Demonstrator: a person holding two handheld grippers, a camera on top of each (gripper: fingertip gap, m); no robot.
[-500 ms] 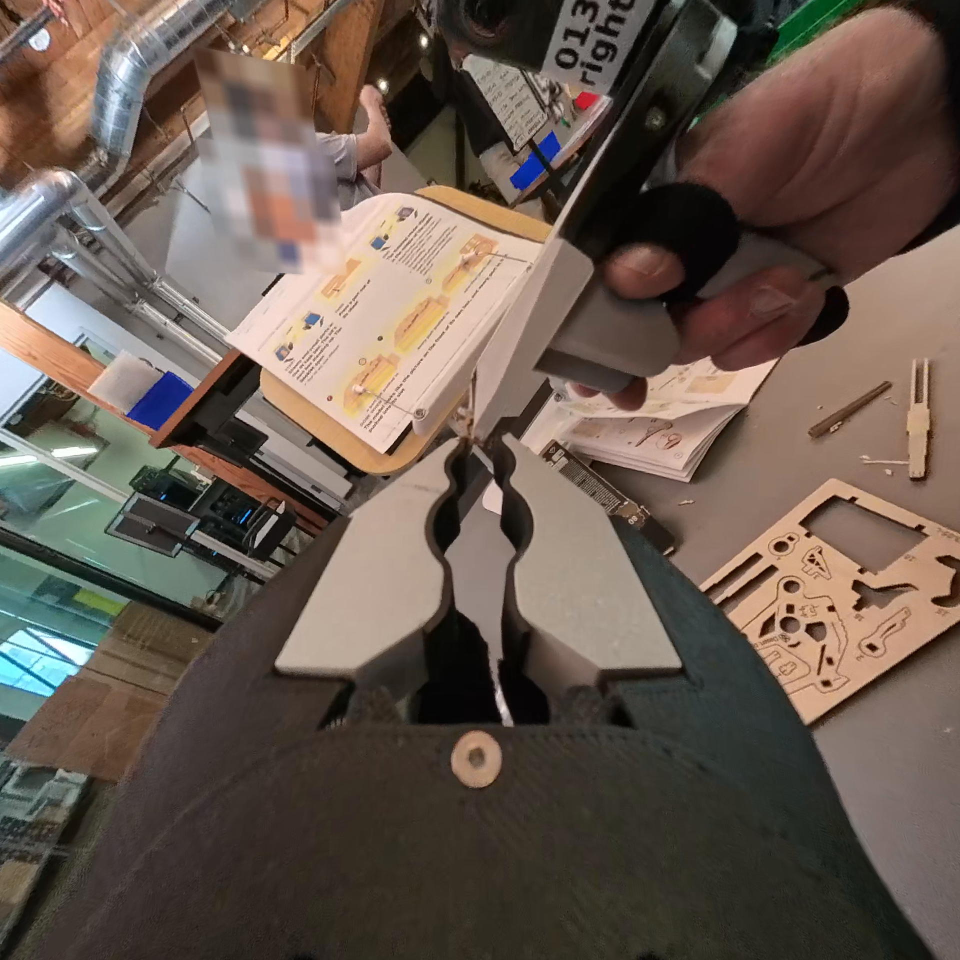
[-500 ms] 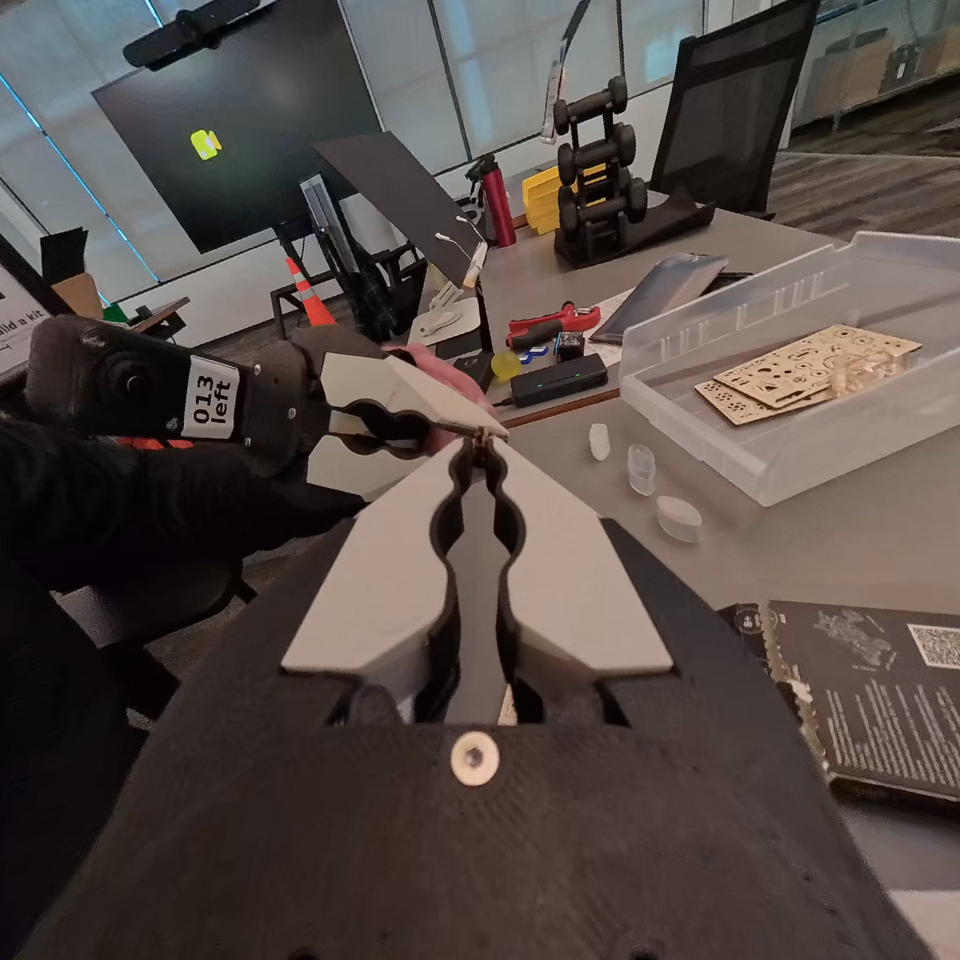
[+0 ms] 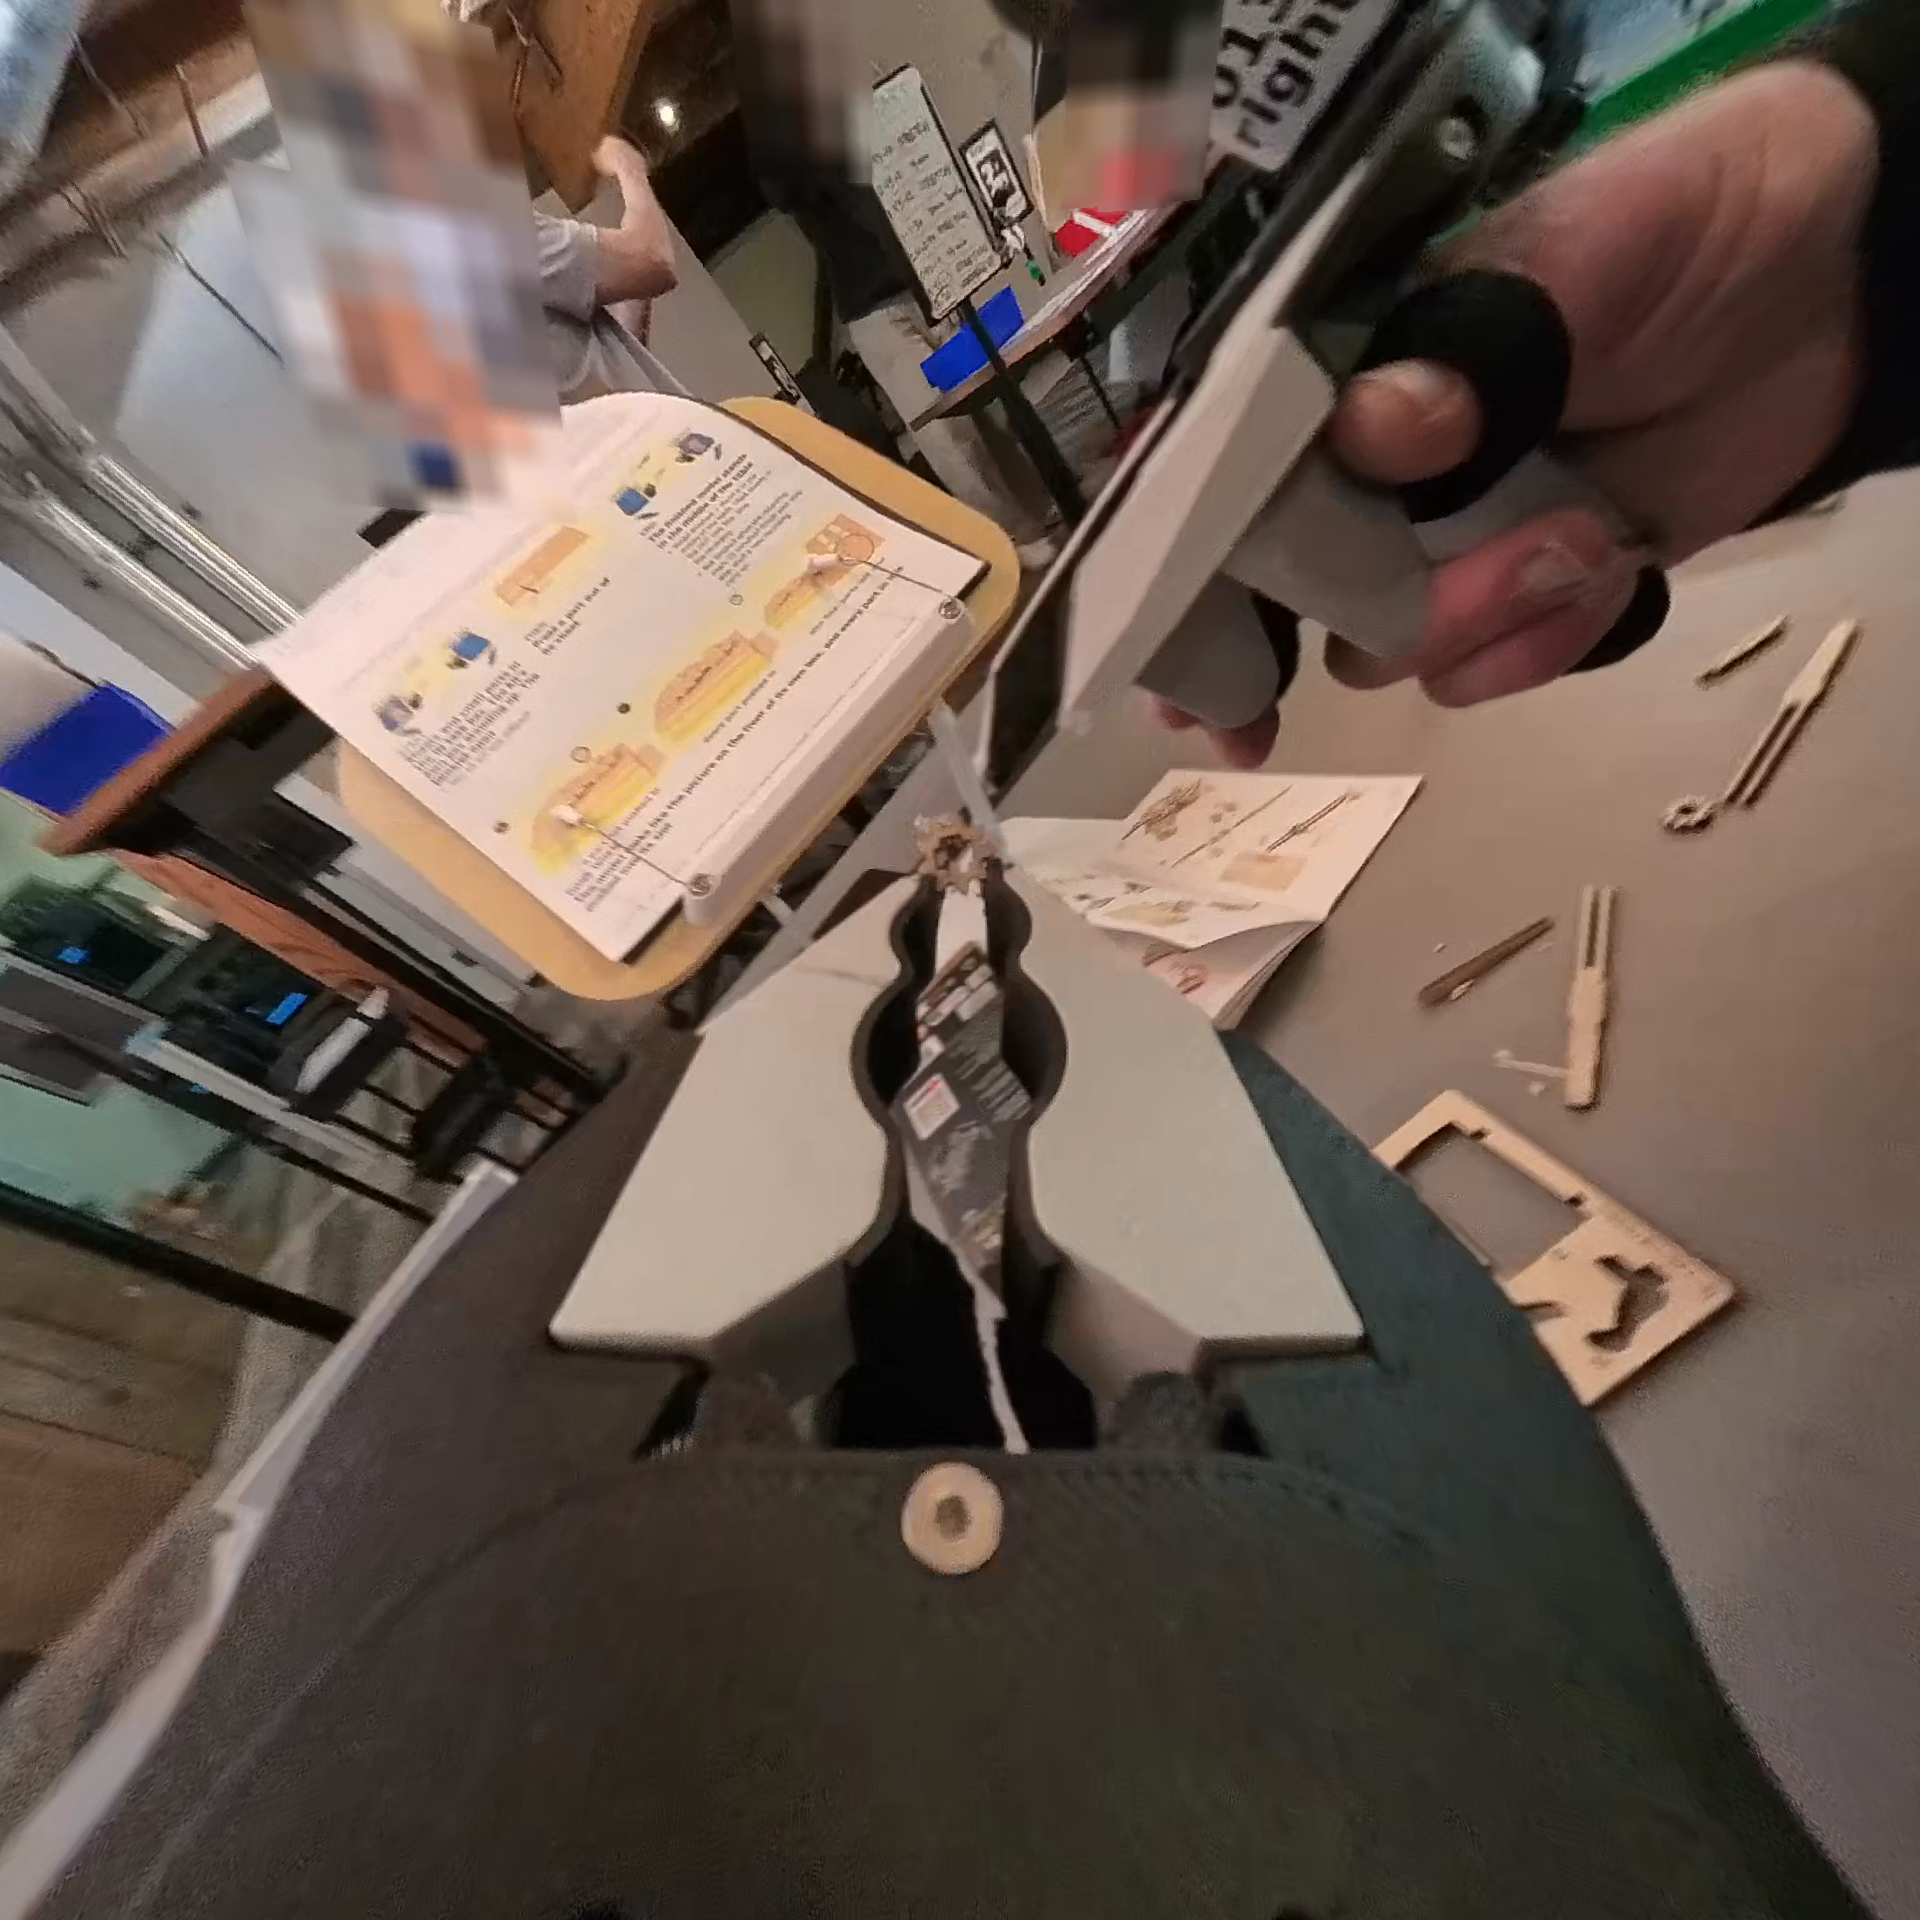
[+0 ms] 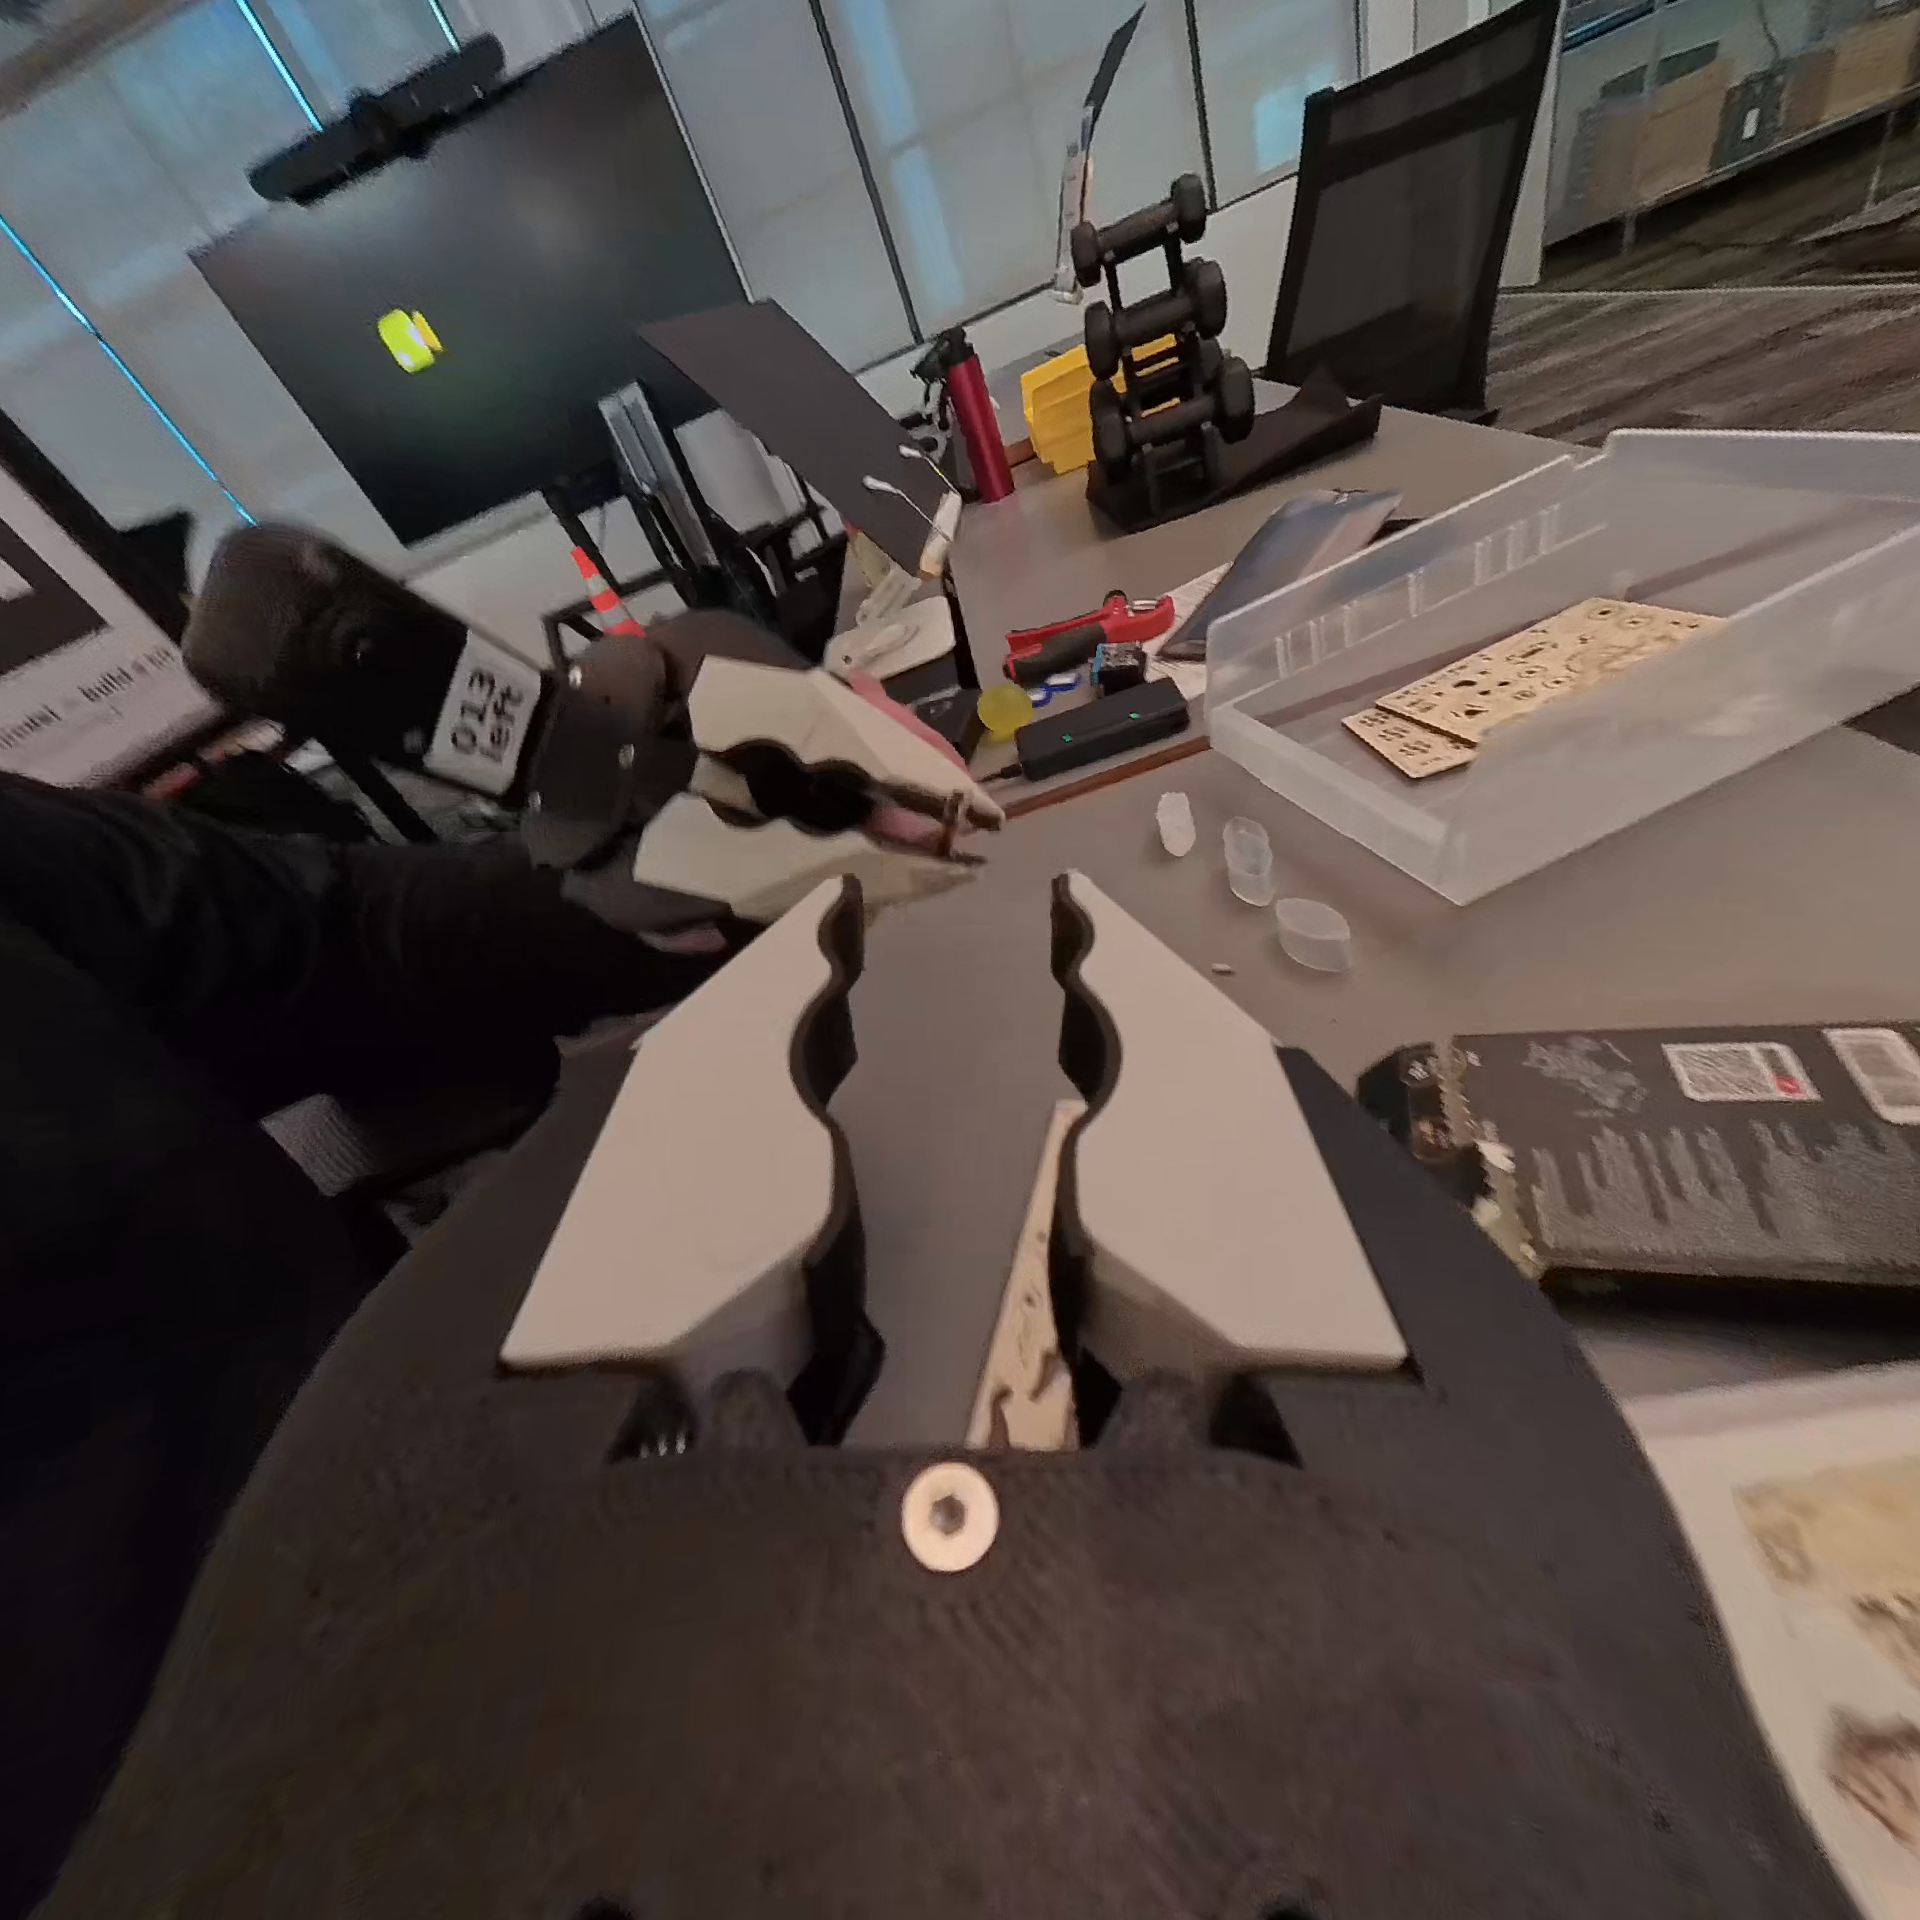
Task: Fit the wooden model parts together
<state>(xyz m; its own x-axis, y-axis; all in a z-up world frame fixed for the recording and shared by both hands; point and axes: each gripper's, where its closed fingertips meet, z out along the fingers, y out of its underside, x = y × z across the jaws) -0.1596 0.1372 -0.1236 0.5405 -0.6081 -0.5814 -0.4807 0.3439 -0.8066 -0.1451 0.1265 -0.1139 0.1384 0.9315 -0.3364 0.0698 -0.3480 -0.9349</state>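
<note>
In the left wrist view the left gripper (image 3: 954, 868) has its jaws drawn together on a small wooden gear (image 3: 948, 844), pinched at the very tips so the toothed rim stands proud above them, clear of the grey table (image 3: 1714, 1558). The right gripper (image 3: 992, 769) hangs just above and to the right of the gear, in a person's hand (image 3: 1621, 416); its tips are close to the gear, but this view does not show whether they touch it. An instruction sheet on a stand (image 3: 644, 665), an open booklet (image 3: 1205, 883), loose wooden strips (image 3: 1590, 987) and a punched-out wooden sheet (image 3: 1558, 1268) lie around. In the right wrist view the right gripper (image 4: 956, 894) shows its jaws apart and empty, tips just beside the left gripper (image 4: 961, 826), which is clamped on the small part, seen edge-on. More wooden sheets (image 4: 1527, 686) sit in a clear plastic tray (image 4: 1558, 810), with a black box (image 4: 1683, 1153) nearby. The step in hand looks like a re-grip or alignment of the gear; to do it well, the left should probably keep its pinch steady and level, while the right closes squarely on the exposed rim without twisting, since so thin a hold could let the piece pivot or spring free.
</note>
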